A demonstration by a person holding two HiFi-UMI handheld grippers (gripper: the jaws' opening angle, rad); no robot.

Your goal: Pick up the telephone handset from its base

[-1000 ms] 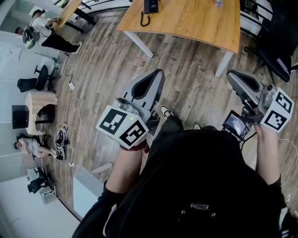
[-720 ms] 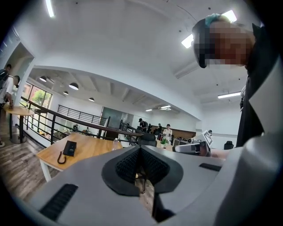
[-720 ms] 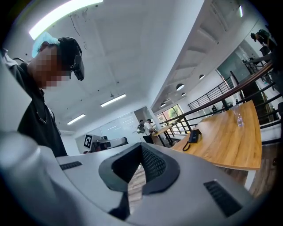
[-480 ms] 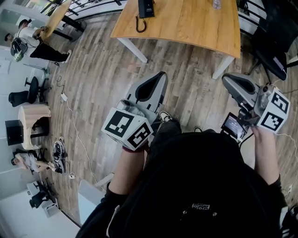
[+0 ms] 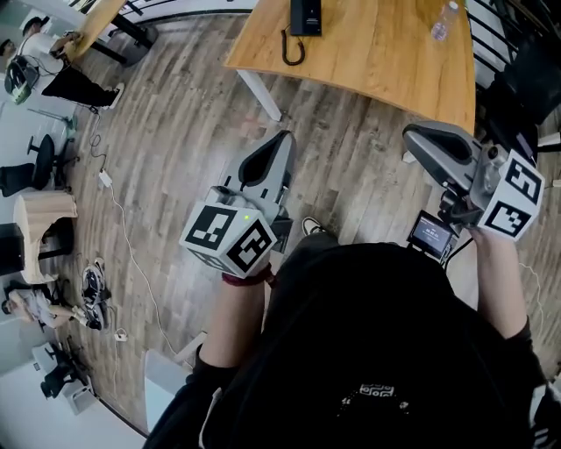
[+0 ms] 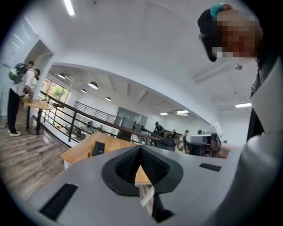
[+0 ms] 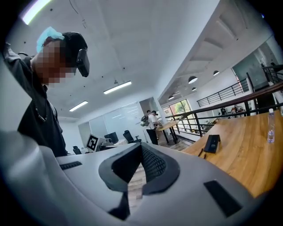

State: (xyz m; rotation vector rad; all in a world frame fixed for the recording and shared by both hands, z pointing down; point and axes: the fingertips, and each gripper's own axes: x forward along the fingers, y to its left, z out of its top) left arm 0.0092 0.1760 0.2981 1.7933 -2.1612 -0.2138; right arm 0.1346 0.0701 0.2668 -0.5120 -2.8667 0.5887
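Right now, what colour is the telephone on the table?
The telephone is black; head view shows it best.

Left gripper (image 5: 279, 140) held forward, near level, jaws closed, empty; right gripper (image 5: 416, 136) held likewise, well apart from left, jaws closed, empty; left forearm (image 5: 232, 320) and right forearm (image 5: 500, 285) extended ahead of torso.

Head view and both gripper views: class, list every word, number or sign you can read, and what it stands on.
No text here can be read.
Black top: small pale print, too small to read.
Small screen: lit, too blurred to read.
Marker cubes: black-and-white square patterns only, no letters.
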